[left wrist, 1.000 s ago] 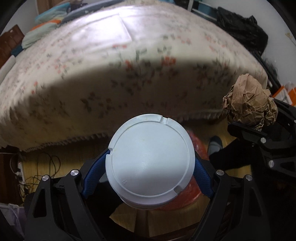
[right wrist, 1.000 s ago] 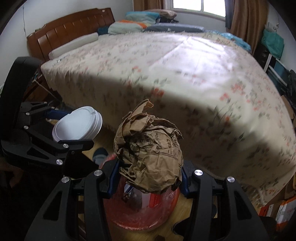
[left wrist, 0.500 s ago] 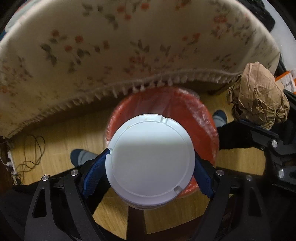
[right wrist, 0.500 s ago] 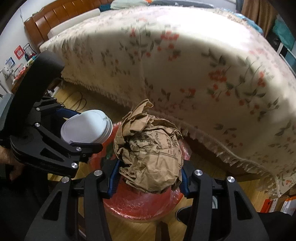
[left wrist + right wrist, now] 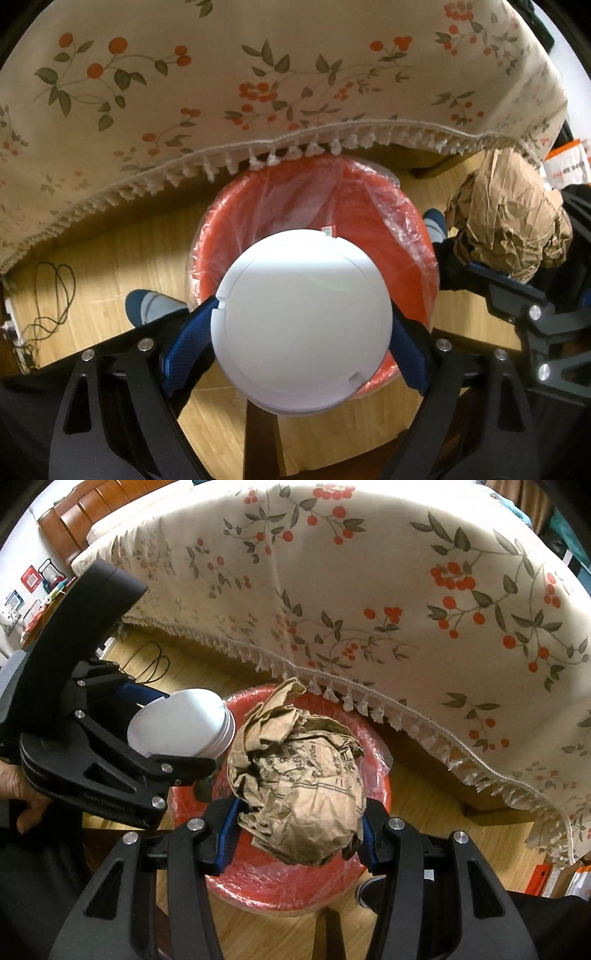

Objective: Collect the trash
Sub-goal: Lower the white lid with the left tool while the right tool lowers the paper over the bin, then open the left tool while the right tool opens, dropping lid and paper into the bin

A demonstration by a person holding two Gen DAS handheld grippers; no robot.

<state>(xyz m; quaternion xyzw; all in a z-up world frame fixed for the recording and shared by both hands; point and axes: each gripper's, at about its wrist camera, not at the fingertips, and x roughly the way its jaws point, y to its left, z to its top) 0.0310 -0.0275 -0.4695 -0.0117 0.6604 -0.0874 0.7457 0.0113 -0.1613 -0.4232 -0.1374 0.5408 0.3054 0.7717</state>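
A white round lidded container (image 5: 301, 317) sits between the blue pads of my left gripper (image 5: 301, 322). Its jaws are opening while the pads still touch the container's sides. It hangs over the near rim of a red bin (image 5: 406, 229) lined with clear plastic. My right gripper (image 5: 299, 814) is shut on a crumpled brown paper ball (image 5: 299, 768), held above the red bin (image 5: 373, 753). In the right wrist view the left gripper (image 5: 173, 731) and the white container (image 5: 183, 725) hang over the bin's left rim. The paper ball (image 5: 509, 218) shows at the right of the left wrist view.
The bin stands on a wooden floor against a bed whose floral cover (image 5: 258, 92) has a fringed edge hanging over the bin's far rim. A person's socked feet (image 5: 151, 306) flank the bin. Cables (image 5: 48, 295) lie on the floor at left. Orange boxes (image 5: 561, 878) sit at right.
Both grippers have sunk and tilted downward, so the bed top left the view and the red bin now fills the middle. Both objects remain between their pads.
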